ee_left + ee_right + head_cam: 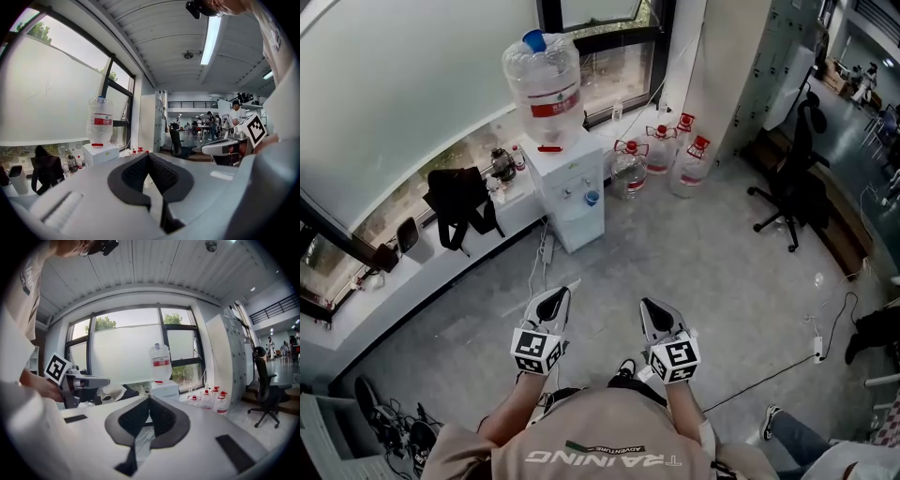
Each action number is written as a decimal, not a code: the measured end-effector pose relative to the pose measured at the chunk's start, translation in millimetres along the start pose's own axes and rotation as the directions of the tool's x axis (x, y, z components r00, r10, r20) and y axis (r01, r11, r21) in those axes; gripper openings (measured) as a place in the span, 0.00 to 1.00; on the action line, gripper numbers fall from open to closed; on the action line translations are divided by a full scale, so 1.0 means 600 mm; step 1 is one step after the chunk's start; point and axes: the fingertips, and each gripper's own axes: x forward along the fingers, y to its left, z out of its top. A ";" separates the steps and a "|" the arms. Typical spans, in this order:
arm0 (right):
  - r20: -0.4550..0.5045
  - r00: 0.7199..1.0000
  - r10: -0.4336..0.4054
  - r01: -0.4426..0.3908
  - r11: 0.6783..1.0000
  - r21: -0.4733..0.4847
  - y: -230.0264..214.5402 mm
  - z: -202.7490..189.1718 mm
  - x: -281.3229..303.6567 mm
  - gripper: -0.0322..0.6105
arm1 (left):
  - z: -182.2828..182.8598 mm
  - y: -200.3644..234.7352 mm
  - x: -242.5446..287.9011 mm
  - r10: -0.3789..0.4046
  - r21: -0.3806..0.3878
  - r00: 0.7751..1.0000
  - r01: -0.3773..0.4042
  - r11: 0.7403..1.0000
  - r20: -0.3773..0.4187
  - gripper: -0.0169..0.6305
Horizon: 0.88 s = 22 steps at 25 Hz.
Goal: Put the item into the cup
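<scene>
We hold the left gripper (pixel 555 300) and the right gripper (pixel 652 311) side by side, low in front of the body, over the grey floor (pixel 712 272), and they touch nothing. In the left gripper view the jaws are together: the black pads (pixel 136 174) meet at their tips, and the hollow behind them has nothing in it. The right gripper view shows the same: its pads (pixel 164 417) meet at the tip, with nothing clamped. Both grippers point toward the white water dispenser (pixel 570 192) by the window (pixel 403 94), well apart from them, with a large bottle (pixel 542 80) upside down on top. Smaller water jugs (pixel 661 150) stand on the floor just beside it. We cannot tell where the cup or the item is.
</scene>
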 end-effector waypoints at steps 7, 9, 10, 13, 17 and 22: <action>0.004 0.998 0.069 -0.069 0.997 -0.019 -0.088 0.013 0.030 0.07 | 0.014 -0.023 0.081 0.071 -0.003 0.997 -0.071 0.997 0.004 0.04; 0.004 0.996 0.084 -0.084 0.996 -0.026 -0.106 0.013 0.042 0.07 | 0.013 -0.024 0.097 0.092 -0.010 0.996 -0.092 0.996 0.003 0.04; 0.003 0.996 0.091 -0.091 0.996 -0.025 -0.113 0.012 0.049 0.07 | 0.012 -0.023 0.103 0.102 -0.014 0.995 -0.102 0.995 0.001 0.04; -0.002 0.993 0.114 -0.114 0.993 -0.023 -0.125 0.012 0.066 0.07 | 0.007 -0.016 0.119 0.126 -0.030 0.992 -0.126 0.992 -0.012 0.04; -0.016 0.990 0.138 -0.139 0.989 -0.042 -0.137 0.011 0.095 0.07 | 0.001 -0.004 0.148 0.136 -0.049 0.990 -0.137 0.989 -0.024 0.04; -0.042 0.988 0.151 -0.153 0.987 -0.050 -0.149 0.009 0.144 0.07 | -0.001 0.030 0.183 0.134 -0.061 0.991 -0.135 0.989 -0.023 0.04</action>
